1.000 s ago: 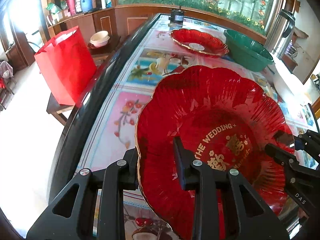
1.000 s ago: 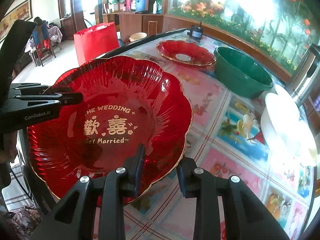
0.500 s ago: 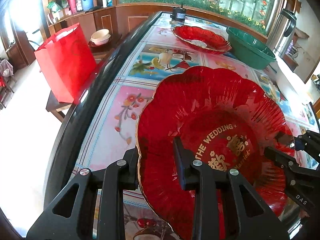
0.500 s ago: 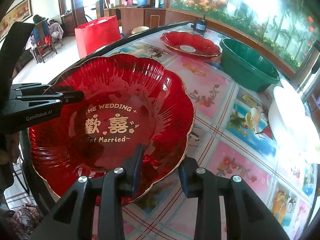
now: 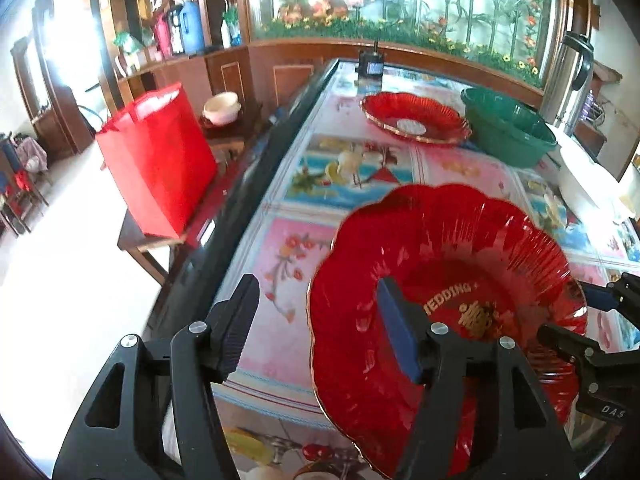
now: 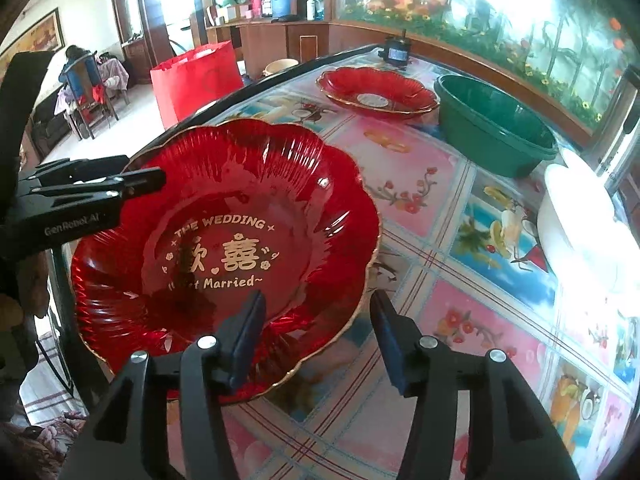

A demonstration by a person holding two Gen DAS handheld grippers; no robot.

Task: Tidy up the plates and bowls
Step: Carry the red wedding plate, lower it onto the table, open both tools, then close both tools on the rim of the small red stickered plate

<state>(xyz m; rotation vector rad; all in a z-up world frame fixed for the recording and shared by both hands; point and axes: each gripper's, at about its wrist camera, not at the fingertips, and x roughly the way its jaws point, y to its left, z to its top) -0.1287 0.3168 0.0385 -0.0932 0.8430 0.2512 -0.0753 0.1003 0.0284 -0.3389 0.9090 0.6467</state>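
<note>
A red scalloped wedding plate with gold lettering lies at the near end of the table. My left gripper is open, its jaws straddling the plate's left rim without pinching it. My right gripper is open too, its jaws either side of the plate's near right rim. Each gripper shows in the other's view, at the plate's opposite edge. A second red plate sits at the far end, beside a green bowl.
The table has a glossy pictured top with a black edge on the left. White dishes lie at the right edge. A red bag stands on a low stool left of the table. A small black device is at the far end.
Both grippers have opened and let go of the wedding plate's rim. The plate has come down toward the table top and sits lower and nearer than before.
</note>
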